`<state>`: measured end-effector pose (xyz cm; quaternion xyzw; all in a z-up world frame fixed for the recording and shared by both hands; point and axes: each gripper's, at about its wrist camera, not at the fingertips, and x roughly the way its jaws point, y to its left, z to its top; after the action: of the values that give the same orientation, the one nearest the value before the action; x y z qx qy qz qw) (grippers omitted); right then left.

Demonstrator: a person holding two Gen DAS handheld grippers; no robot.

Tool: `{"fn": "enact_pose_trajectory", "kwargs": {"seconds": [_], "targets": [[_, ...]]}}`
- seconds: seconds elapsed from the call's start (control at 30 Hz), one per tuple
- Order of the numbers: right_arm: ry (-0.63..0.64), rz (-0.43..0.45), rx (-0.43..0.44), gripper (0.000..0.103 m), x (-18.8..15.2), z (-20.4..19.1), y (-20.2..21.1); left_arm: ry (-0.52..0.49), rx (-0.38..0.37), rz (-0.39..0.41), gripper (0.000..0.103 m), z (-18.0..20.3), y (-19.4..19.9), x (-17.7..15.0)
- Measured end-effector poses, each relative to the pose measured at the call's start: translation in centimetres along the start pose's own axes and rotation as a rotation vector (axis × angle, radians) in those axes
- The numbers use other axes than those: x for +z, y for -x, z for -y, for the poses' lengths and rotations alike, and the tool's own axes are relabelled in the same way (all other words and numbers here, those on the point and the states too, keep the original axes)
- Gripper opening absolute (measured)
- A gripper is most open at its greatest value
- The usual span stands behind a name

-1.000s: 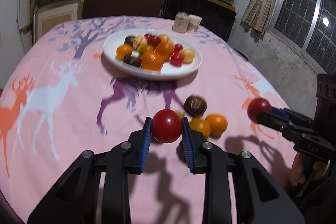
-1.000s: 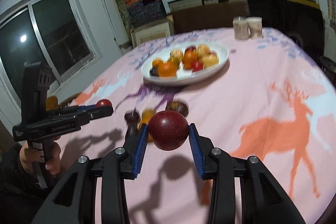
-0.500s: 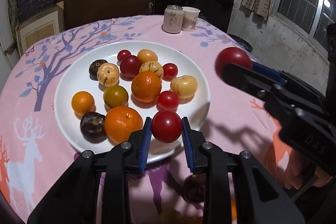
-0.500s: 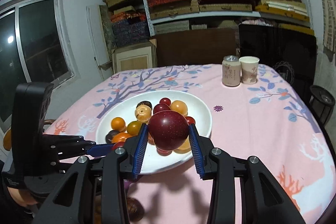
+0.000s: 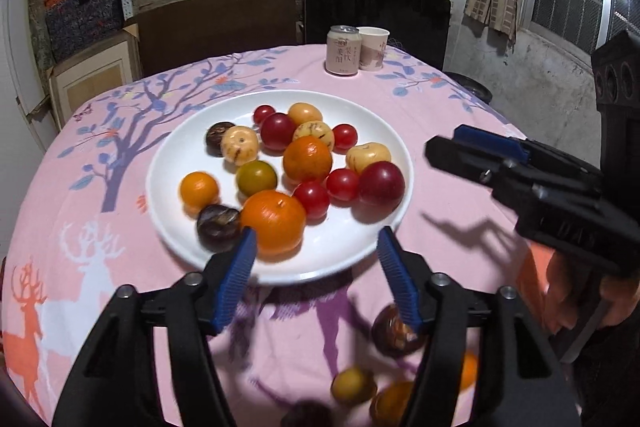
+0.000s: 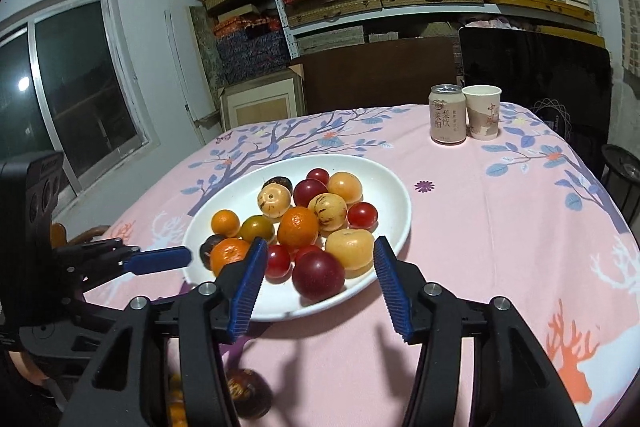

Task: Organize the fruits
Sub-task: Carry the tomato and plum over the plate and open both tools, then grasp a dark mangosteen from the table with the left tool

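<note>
A white plate (image 5: 352, 247) on the pink tablecloth holds several fruits: oranges, red tomatoes, yellow and dark ones. My left gripper (image 5: 314, 249) is open and empty over the plate's near rim. A small red tomato (image 5: 312, 199) lies just beyond it. My right gripper (image 6: 318, 261) is open and empty above the plate (image 6: 394, 187), with a dark red plum (image 6: 318, 275) lying between its fingers on the plate. The plum also shows in the left wrist view (image 5: 381, 183). Loose fruits lie on the cloth near me: a brown one (image 5: 394, 333), a yellow one (image 5: 352, 385), an orange one (image 5: 390, 405).
A drink can (image 5: 343, 49) and a paper cup (image 5: 372, 48) stand at the table's far edge. Shelves with boxes, a dark chair and a window lie behind. The right gripper (image 5: 472, 151) shows in the left wrist view beside the plate.
Both grippers have opened. The red tomato has left the left gripper and the dark red plum has left the right gripper; both now lie on the plate.
</note>
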<state>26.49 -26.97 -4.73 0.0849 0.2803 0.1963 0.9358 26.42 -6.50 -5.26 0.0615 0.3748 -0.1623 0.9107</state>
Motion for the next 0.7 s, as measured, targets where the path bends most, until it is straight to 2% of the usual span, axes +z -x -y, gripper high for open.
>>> {"fn": "enact_pose_trajectory", "kwargs": {"seconds": [0.17,0.37,0.57,0.7], "targets": [[-0.049,0.007,0.024,0.056,-1.0,-0.3,2.8,-0.001,-0.011,-0.013,0.069,-0.2,3.7,-3.4],[-0.106,-0.008,0.029,0.059,-4.6,-0.3,6.1,-0.028,-0.066,-0.048,0.069,1.4,6.7,-8.5],[-0.133,-0.030,0.026,0.059,-8.5,-0.4,8.3,-0.059,-0.122,-0.084,0.069,3.4,7.0,-11.9],[-0.206,-0.012,0.063,0.060,-9.5,0.8,9.3,-0.048,-0.129,-0.102,0.067,3.9,5.7,-12.6]]}}
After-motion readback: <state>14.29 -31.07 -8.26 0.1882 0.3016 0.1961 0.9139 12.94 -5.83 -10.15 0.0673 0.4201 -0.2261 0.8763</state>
